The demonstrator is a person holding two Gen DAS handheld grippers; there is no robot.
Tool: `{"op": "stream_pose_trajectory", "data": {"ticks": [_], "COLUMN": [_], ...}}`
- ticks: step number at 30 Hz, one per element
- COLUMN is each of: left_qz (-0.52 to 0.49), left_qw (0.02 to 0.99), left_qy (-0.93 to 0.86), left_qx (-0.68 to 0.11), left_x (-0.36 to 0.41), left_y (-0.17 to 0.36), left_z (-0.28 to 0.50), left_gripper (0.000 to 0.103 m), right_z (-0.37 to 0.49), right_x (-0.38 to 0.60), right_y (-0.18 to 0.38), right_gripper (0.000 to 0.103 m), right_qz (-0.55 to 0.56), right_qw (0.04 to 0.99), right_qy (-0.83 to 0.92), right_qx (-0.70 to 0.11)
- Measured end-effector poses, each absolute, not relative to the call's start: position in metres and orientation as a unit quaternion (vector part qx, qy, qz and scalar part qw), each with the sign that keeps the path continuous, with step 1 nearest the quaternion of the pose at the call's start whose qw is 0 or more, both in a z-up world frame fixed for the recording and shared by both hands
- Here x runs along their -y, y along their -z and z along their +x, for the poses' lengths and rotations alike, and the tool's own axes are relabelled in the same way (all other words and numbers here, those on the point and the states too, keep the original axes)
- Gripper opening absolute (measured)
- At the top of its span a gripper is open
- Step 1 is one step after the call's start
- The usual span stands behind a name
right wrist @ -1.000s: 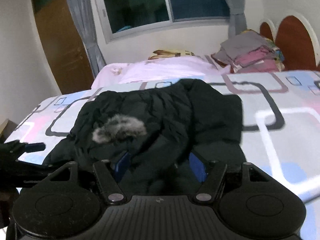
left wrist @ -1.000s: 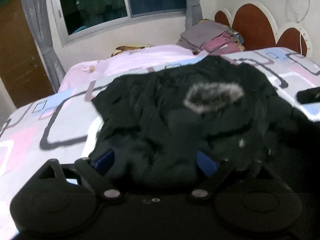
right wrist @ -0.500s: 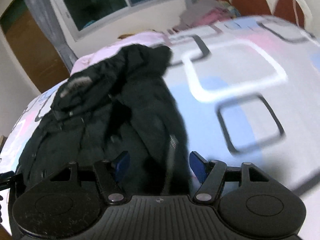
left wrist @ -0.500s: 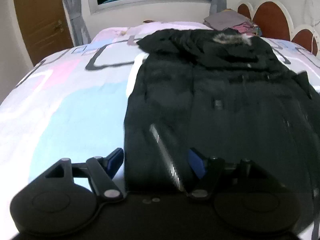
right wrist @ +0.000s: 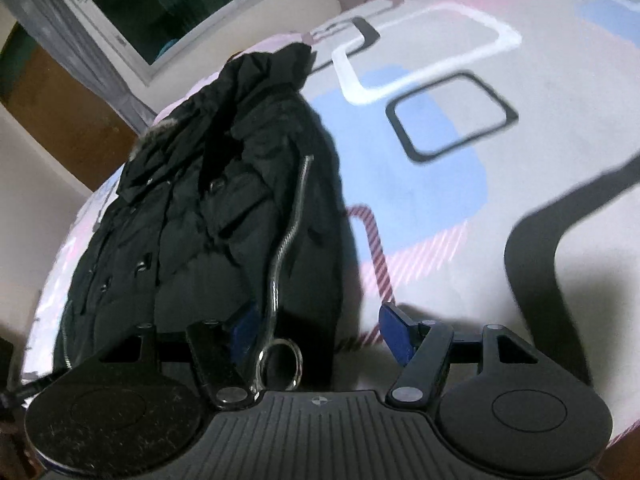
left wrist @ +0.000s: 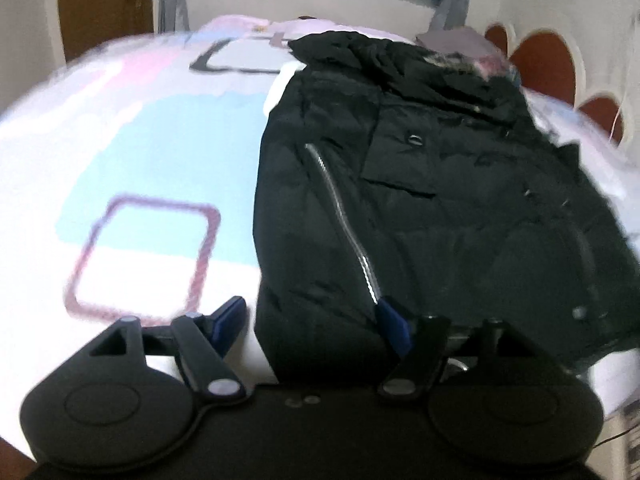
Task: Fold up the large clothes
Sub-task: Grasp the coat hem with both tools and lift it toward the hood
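My left claw (left wrist: 312, 320) and right claw (right wrist: 320, 322) both wide apart, gripping nothing. Black puffy coat (left wrist: 420, 200) right ahead on bed (left wrist: 140, 152): soft, thick, bit heavy, slippery. I grab bottom hem corners just in front, not zipper (right wrist: 280, 248).

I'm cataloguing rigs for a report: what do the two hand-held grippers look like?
Both hand-held grippers, left and right, have matte black bodies, two round black discs, silver pivot screws and blue finger pads. The right one's centre plate is ribbed.
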State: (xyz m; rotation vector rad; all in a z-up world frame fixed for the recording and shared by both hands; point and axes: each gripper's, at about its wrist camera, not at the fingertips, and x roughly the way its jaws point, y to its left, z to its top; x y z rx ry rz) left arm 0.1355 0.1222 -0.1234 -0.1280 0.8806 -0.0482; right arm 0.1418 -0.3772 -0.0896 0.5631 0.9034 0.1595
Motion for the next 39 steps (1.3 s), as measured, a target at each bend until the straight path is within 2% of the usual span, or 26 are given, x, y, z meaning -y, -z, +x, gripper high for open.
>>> {"op": "stream_pose_trajectory", "data": {"ticks": [9,13,15,18,19,20,21,22,23,31,39], "left_qz": [-0.167,-0.220,-0.222,-0.279,-0.286,-0.285,-0.278,-0.270,-0.265,-0.311,-0.349], "left_qw": [0.890,0.875,0.872,0.848,0.846,0.847,0.850,0.854,0.860,0.879,0.888], "left_qy": [0.066,0.097,0.107,0.129,0.131,0.130,0.129,0.133,0.136,0.139,0.156], "left_qx": [-0.419,-0.421,-0.424,-0.431,-0.430,-0.429,-0.429,-0.424,-0.414,-0.333,-0.255], "left_x": [-0.140,-0.152,-0.152,-0.157,-0.157,-0.155,-0.151,-0.146,-0.142,-0.149,-0.153], "left_y": [0.143,0.147,0.148,0.159,0.161,0.162,0.162,0.159,0.154,0.104,0.039], "left_z": [0.150,0.147,0.141,0.149,0.154,0.158,0.161,0.161,0.158,0.146,0.211], "left_gripper": [0.051,0.035,0.035,0.033,0.033,0.027,0.018,0.015,0.012,0.010,0.010], "right_z": [0.162,0.161,0.159,0.166,0.169,0.173,0.176,0.176,0.173,0.181,0.269], "right_x": [0.381,0.372,0.367,0.364,0.361,0.357,0.355,0.355,0.359,0.371,0.383], "right_y": [0.107,0.107,0.109,0.116,0.116,0.117,0.117,0.117,0.112,0.046,-0.021], "right_gripper": [0.066,0.065,0.065,0.065,0.060,0.043,0.036,0.021,0.015,0.014,0.014], "right_qz": [0.348,0.346,0.343,0.361,0.362,0.355,0.347,0.352,0.366,0.393,0.444], "right_qw": [0.831,0.822,0.820,0.812,0.810,0.810,0.809,0.807,0.805,0.815,0.808], "right_qy": [-0.121,-0.155,-0.169,-0.186,-0.193,-0.197,-0.200,-0.206,-0.214,-0.246,-0.243], "right_qx": [-0.416,-0.424,-0.426,-0.419,-0.419,-0.424,-0.430,-0.427,-0.415,-0.348,-0.302]}}
